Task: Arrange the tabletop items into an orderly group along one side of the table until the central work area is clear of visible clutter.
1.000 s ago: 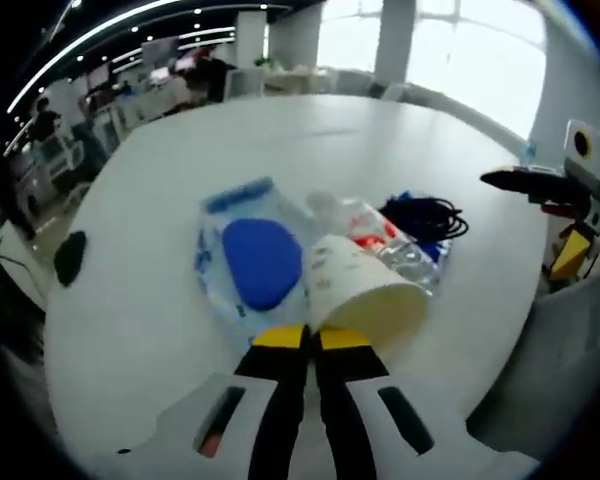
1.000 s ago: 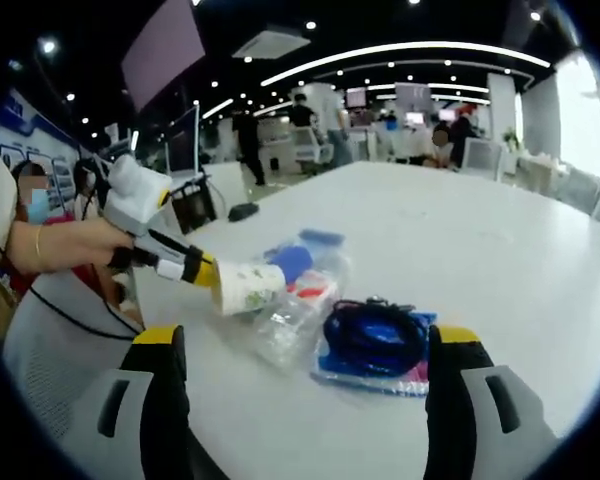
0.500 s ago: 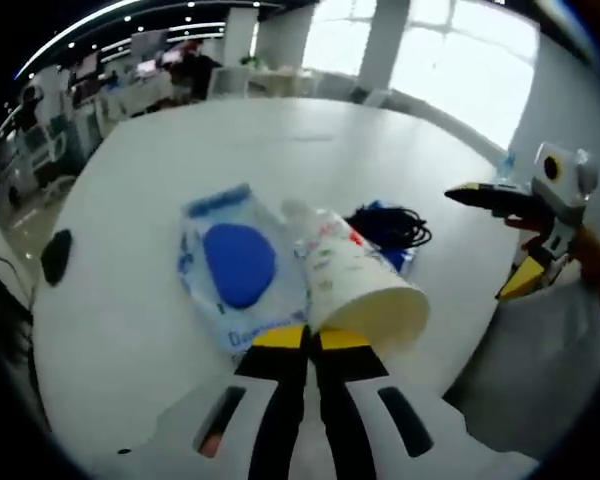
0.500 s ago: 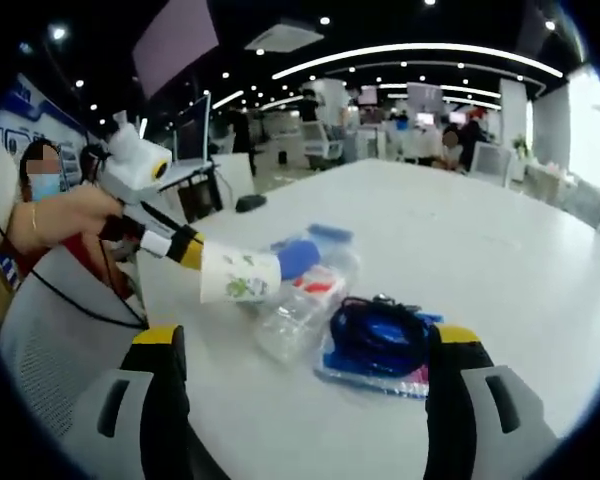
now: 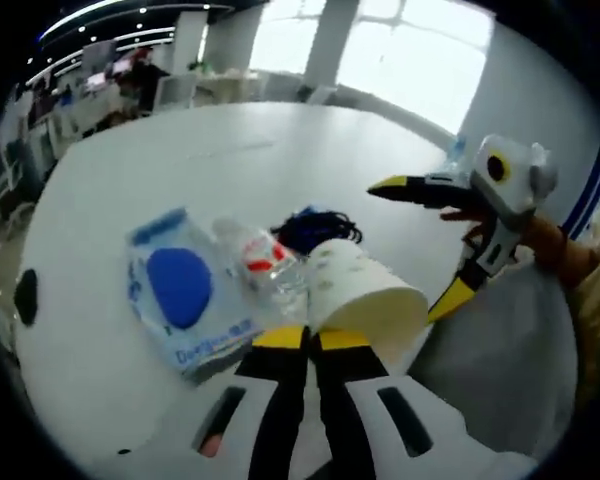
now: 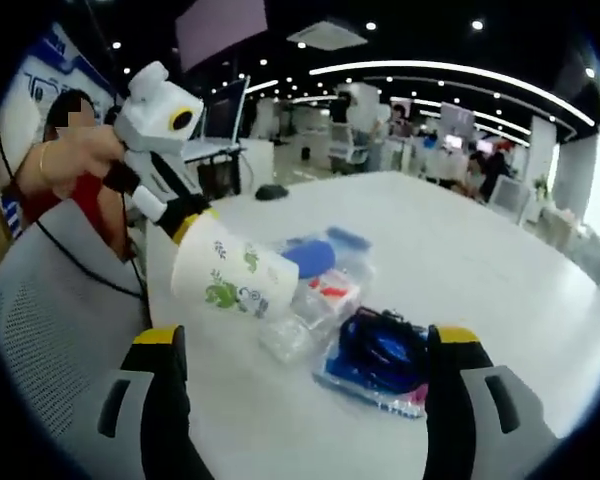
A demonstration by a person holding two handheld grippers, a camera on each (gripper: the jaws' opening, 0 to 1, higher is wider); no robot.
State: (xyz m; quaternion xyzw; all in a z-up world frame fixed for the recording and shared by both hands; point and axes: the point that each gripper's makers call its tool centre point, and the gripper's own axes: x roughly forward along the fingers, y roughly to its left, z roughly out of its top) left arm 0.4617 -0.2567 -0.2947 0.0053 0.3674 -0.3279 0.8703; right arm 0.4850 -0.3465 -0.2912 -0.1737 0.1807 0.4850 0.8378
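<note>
The left gripper (image 5: 312, 338) has its jaws closed on the rim of a paper cup (image 5: 362, 298), holding it tilted in the air above the near edge of the white bench (image 5: 180, 160). The right gripper (image 6: 305, 345) hangs with its jaws wide apart, gripping nothing. On the bench a bag with a blue pad (image 5: 179, 287), a clear bottle (image 5: 261, 262) and a bagged black cable (image 6: 383, 349) lie side by side, touching.
</note>
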